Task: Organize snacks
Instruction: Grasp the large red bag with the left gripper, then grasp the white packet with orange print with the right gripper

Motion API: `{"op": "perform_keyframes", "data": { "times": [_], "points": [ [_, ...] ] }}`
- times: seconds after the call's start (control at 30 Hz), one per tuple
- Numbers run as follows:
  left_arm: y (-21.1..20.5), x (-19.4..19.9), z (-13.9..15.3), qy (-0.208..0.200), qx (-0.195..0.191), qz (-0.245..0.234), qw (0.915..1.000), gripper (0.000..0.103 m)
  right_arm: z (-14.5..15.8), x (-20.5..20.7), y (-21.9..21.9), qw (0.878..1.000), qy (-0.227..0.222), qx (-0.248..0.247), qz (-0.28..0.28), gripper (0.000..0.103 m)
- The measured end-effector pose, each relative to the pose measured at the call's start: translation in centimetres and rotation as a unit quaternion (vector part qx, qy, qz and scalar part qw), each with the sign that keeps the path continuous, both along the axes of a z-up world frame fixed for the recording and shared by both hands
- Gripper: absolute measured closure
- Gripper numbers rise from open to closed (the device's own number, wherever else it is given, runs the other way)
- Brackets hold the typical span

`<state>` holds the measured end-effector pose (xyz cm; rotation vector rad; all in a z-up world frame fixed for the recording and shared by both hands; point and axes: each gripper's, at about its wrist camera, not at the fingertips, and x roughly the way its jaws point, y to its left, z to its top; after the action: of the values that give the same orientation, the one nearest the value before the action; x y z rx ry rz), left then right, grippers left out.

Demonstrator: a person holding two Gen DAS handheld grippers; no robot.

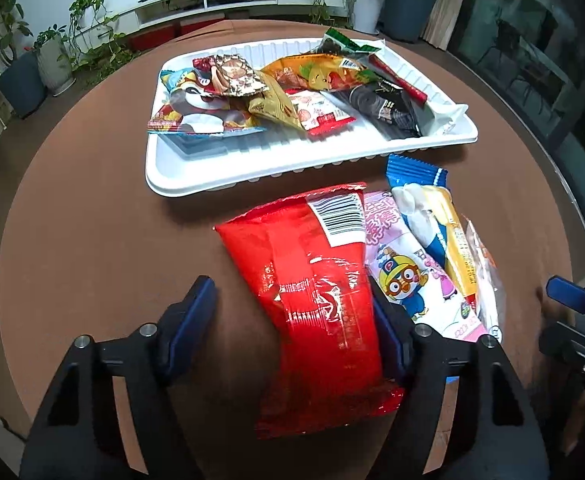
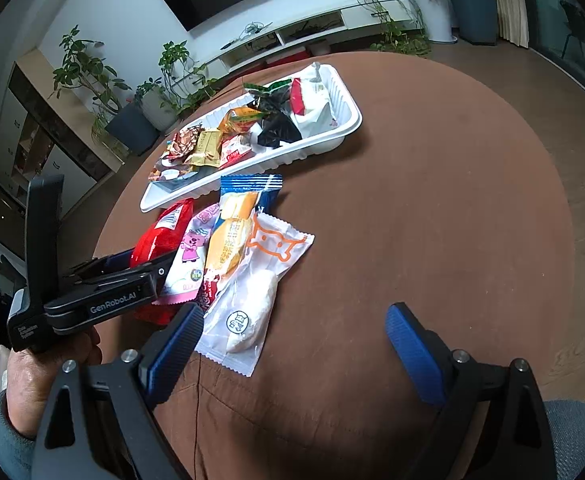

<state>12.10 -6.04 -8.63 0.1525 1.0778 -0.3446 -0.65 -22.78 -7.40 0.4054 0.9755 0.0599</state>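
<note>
- Left gripper (image 1: 292, 320) is seen lowered over the red snack packet (image 1: 312, 292); the packet lies between its blue pads. The right-hand pad is touching the packet's edge, while the left-hand pad stands clear of it with bare bench showing in the gap. Not clamped.
- Right gripper (image 2: 292, 344) is held wide apart above the bench (image 2: 432, 208); nothing is between its pads.
- The red snack packet lies flat on the brown bench, barcode end towards the white tray (image 1: 220, 172), just short of the tray's near rim.
- Just beside the red packet, a pink cartoon packet (image 1: 412, 276) and a blue-and-yellow packet (image 1: 432, 216) are overlapped in a small heap; a clear white packet with an orange cat outline (image 2: 252, 292) is seen on the far side of that heap in the right wrist view.
- The tray is loaded with assorted wrapped snacks, piled along its length.
- A hand (image 2: 44, 364) is seen gripping the left gripper's handle.
</note>
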Motion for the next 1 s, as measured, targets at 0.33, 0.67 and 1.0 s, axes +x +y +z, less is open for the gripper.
{"op": "perform_keyframes", "data": {
  "times": [0.33, 0.67, 1.0],
  "points": [
    [-0.4, 0.3, -0.4, -0.002, 0.003, -0.021, 0.9998, 0.054, -0.2, 0.5, 0.3, 1.000, 0.004, -0.008, 0.005, 0.008],
    [-0.1, -0.4, -0.2, -0.004, -0.006, -0.045, 0.9990, 0.071, -0.5, 1.2, 1.2, 0.999, 0.021, -0.038, 0.013, 0.011],
    [3.4, -3.5, -0.2, -0.007, -0.015, -0.030, 0.9994, 0.071, -1.0, 2.9, 2.7, 0.997, 0.038, -0.056, 0.026, 0.012]
  ]
}}
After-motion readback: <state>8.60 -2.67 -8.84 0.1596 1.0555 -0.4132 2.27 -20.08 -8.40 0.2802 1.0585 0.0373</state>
